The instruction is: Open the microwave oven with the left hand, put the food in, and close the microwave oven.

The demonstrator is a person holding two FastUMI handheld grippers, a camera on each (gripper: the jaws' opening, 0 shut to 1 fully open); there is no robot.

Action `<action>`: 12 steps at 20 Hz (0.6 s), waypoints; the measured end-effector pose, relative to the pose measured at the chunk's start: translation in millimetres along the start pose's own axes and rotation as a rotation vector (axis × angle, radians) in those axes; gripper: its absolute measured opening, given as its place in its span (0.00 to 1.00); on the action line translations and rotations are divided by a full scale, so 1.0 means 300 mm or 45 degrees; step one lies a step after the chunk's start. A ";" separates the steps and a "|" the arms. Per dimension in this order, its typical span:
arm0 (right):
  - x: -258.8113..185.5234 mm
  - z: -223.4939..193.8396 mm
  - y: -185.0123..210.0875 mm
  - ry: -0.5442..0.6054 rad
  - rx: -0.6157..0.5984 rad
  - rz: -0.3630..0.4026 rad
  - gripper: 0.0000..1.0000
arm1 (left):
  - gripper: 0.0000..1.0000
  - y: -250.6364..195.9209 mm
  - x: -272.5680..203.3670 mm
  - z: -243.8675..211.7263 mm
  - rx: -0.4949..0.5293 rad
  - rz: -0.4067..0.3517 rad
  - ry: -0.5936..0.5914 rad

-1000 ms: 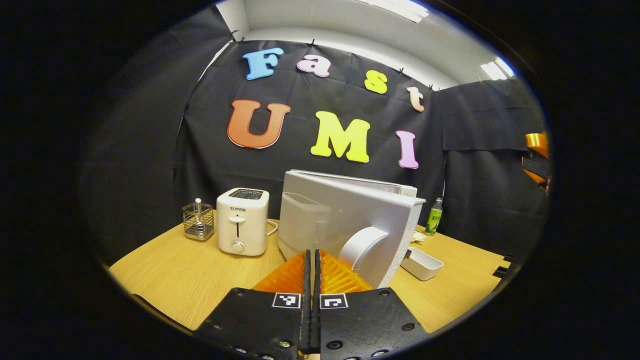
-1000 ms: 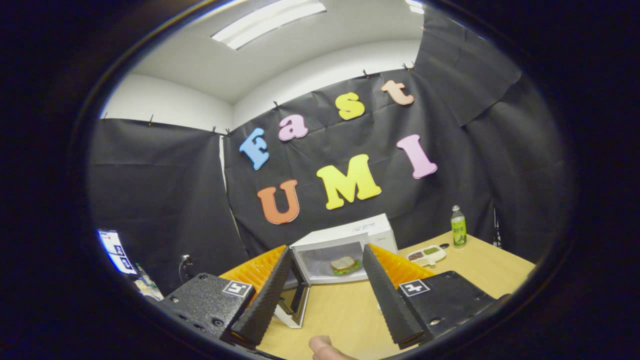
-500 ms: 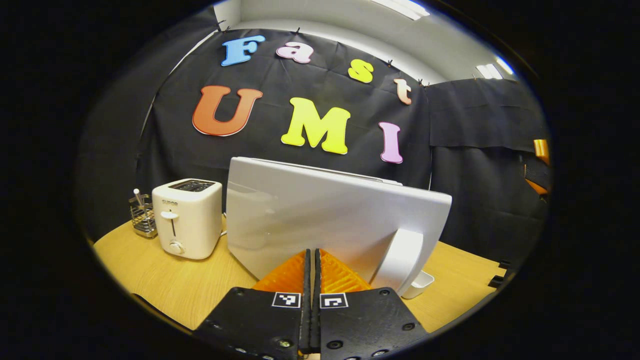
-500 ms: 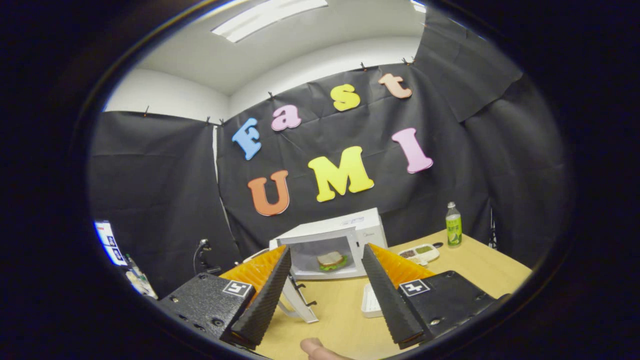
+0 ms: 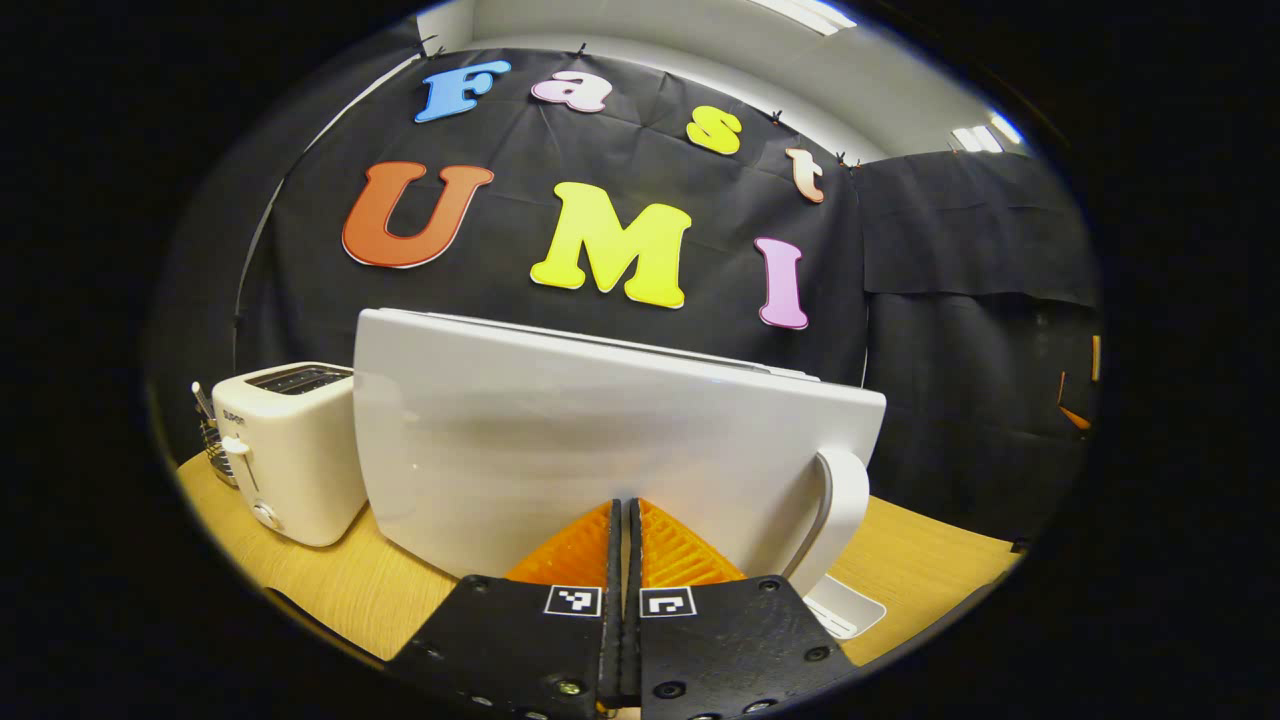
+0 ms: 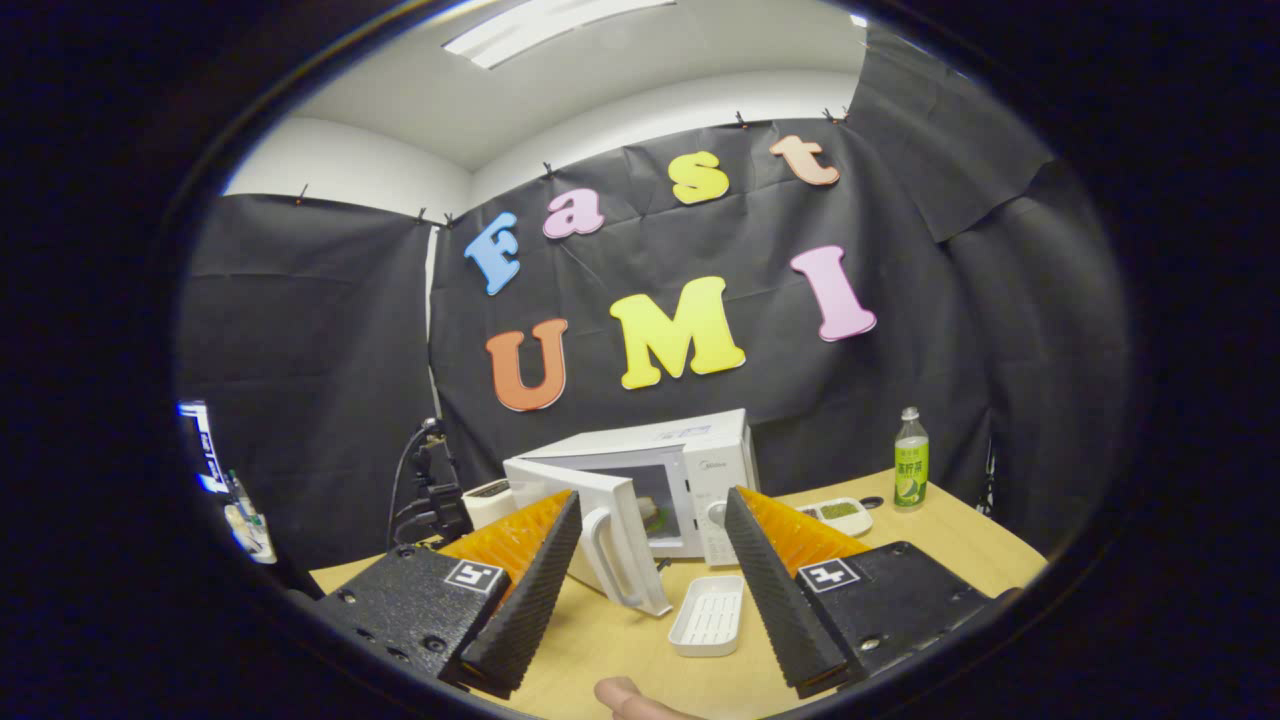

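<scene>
One microwave (image 6: 690, 470), door (image 5: 600, 440) ajar; one toaster (image 5: 290, 445) left. Left tool (image 5: 622, 520) closed, empty; right tool (image 6: 650, 560) wide open, empty.

The half-shut door (image 6: 612, 530) stands across most of the microwave's (image 6: 690, 470) opening, leaving a narrow gap at its handle side. On the surface (image 6: 900, 540) just before it lies a white tray (image 6: 708, 615). The toaster (image 5: 295, 450) stands just beside the door's hinge side. Bare surface lies to the right.
</scene>
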State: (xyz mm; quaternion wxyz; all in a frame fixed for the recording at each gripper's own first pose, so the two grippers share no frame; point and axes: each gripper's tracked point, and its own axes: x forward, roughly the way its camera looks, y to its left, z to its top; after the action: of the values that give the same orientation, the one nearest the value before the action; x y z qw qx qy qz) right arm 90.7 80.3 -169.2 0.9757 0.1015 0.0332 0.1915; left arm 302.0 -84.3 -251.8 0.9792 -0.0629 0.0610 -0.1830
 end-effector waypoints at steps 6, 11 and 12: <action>0.038 -0.020 -0.166 -0.024 -0.041 -0.098 0.92 | 0.00 -0.012 0.217 -0.024 0.120 0.094 0.059; 0.061 -0.080 -0.260 0.041 0.018 -0.165 0.92 | 0.01 0.004 0.253 -0.025 0.154 0.145 0.082; 0.062 -0.095 -0.278 0.076 0.025 -0.191 0.92 | 0.02 0.012 0.253 -0.018 0.153 0.157 0.071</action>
State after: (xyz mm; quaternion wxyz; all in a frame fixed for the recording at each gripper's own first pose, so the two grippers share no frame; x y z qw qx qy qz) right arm 135.6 17.2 -215.2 0.9848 0.1026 0.0718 0.1205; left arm 372.9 -109.3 -264.9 0.9885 0.0051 0.0807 -0.1275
